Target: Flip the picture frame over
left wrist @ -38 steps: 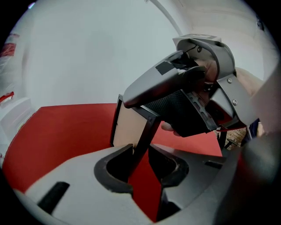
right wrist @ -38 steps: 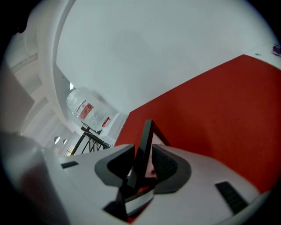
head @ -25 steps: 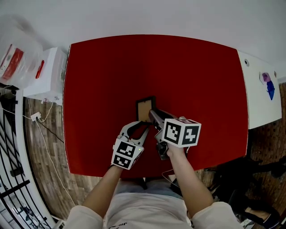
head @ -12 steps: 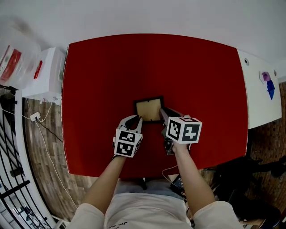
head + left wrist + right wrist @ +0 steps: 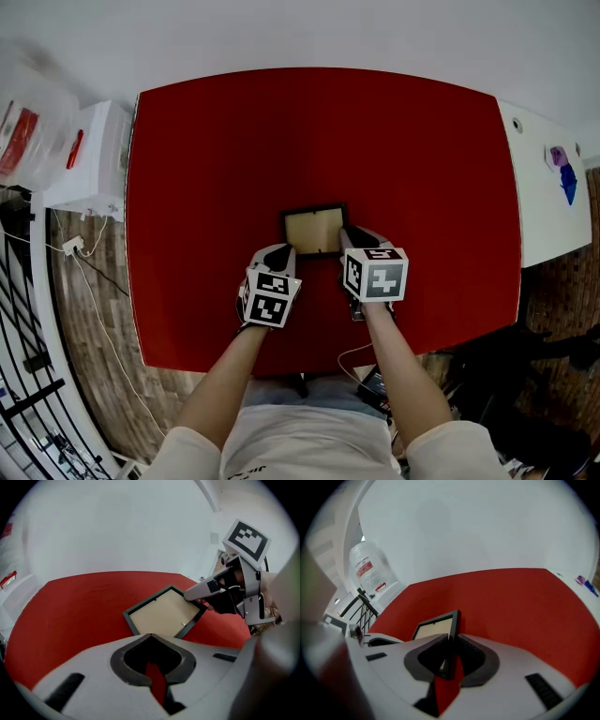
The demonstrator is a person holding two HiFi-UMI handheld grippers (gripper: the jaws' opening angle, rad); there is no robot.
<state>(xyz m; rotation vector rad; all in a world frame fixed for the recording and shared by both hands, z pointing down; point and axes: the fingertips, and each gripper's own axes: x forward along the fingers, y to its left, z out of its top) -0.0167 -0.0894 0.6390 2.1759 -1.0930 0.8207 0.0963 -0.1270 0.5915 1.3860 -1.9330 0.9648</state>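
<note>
The picture frame (image 5: 315, 230) has a dark rim and lies on the red table (image 5: 206, 159) with its tan backing facing up. My right gripper (image 5: 349, 236) is shut on the frame's right edge. In the right gripper view that dark edge (image 5: 452, 625) runs between the jaws of the right gripper (image 5: 450, 641). My left gripper (image 5: 280, 250) is shut on nothing, just short of the frame's near left corner. In the left gripper view the frame (image 5: 161, 613) lies ahead of the left gripper (image 5: 151, 637), and the right gripper's fingertip (image 5: 199, 590) rests on the frame's far corner.
A white cabinet (image 5: 94, 155) and a clear plastic water jug (image 5: 370, 569) stand left of the table. A white surface (image 5: 544, 197) with a purple and blue item (image 5: 562, 175) adjoins the right side. A black railing (image 5: 19, 309) runs along the wooden floor at the left.
The frame has gone from standing nearly on edge to lying with its backing up. The left gripper's jaws closed. Both grippers sank toward the table.
</note>
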